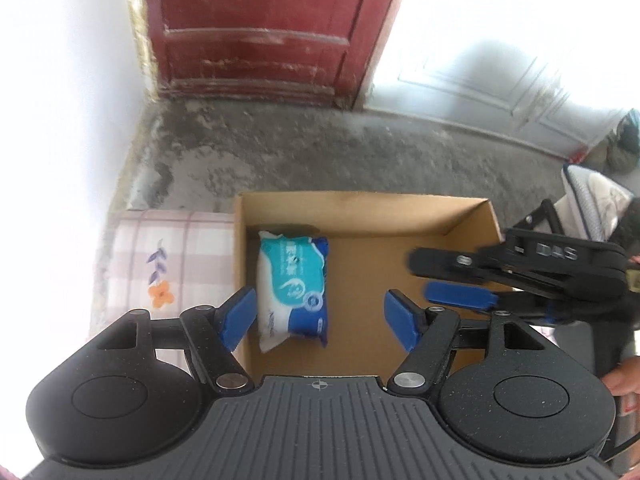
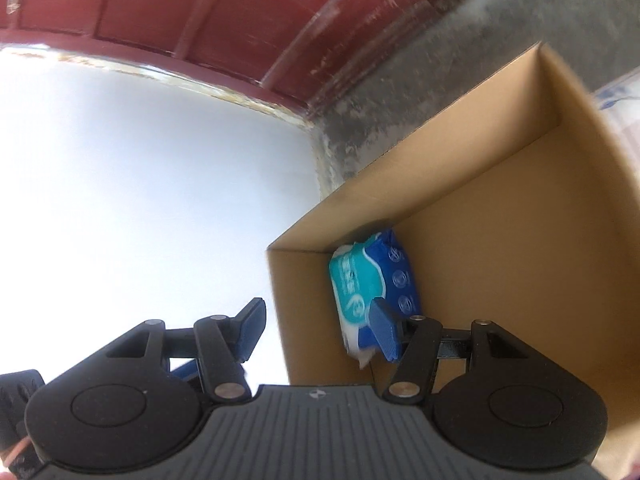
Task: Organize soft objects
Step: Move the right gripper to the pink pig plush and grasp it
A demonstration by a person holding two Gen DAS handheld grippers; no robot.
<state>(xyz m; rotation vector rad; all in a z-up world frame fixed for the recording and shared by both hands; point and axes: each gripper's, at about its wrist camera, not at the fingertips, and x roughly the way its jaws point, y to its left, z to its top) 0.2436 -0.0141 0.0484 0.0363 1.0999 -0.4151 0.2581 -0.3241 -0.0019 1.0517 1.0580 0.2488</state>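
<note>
From the left wrist view, a cardboard box (image 1: 400, 216) is seen on a patterned cloth (image 1: 168, 264), with a red door (image 1: 260, 28) beyond the concrete floor. One pack of wipes (image 1: 292, 288) is found lying flat on the box floor, against its left wall. The left gripper (image 1: 320, 316) is held above the near edge of the box; its fingers are spread apart and nothing is clamped between them, the pack lying well below. The right gripper (image 1: 452, 280) is seen over the right part of the box, blurred, and nothing is seen held in it.

From the right wrist view, the same pack of wipes (image 2: 368, 296) is shown tucked into a corner of the box (image 2: 520, 220). The right gripper (image 2: 316, 328) is seen with fingers apart and empty.

One soft item is judged to be stowed already. No further soft items are shown, so what remains cannot be told.
</note>
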